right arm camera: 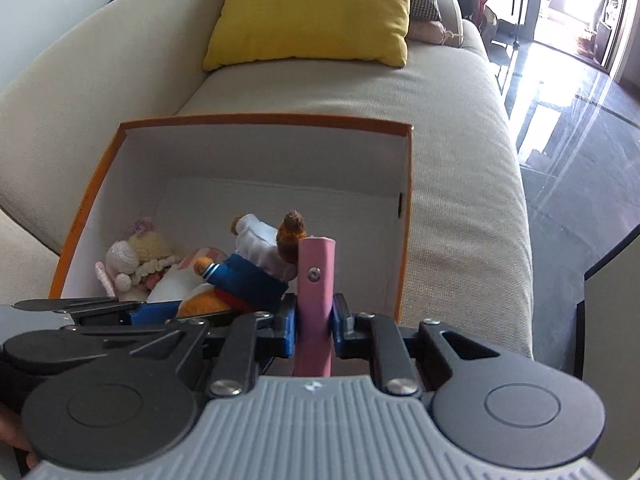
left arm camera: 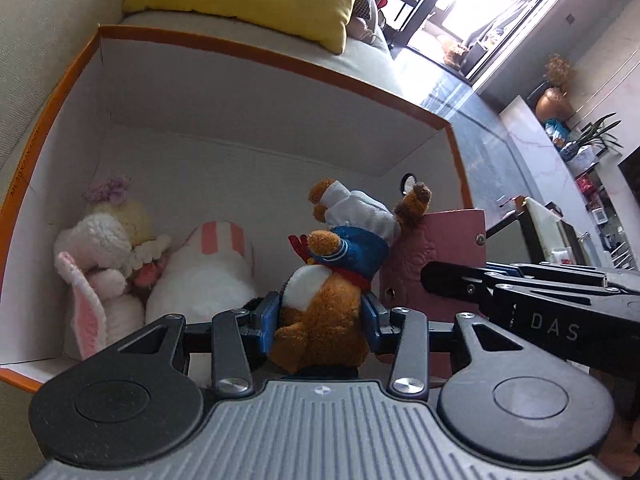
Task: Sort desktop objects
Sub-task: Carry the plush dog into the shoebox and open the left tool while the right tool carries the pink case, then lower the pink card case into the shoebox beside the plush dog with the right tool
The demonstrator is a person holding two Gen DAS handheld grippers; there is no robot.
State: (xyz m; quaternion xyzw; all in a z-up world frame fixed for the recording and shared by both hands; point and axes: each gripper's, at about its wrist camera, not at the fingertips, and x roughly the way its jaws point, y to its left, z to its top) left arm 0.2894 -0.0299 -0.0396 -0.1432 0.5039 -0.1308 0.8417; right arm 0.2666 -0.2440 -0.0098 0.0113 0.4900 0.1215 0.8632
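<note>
Fuzzy brown plush bear (left arm camera: 320, 304) clamped in left jaws, flat pink leather wallet (right arm camera: 314, 296) in right

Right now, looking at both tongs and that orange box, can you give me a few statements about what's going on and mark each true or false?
1. The left tongs grip a brown plush bear in a blue jacket. True.
2. The right tongs are empty. False: they are shut on a pink wallet.
3. The orange box sits on a beige sofa. True.
4. The box has nothing inside. False: a white crocheted bunny and a white plush with pink stripes lie in it.
5. A green cushion lies behind the box. False: the cushion is yellow.
</note>
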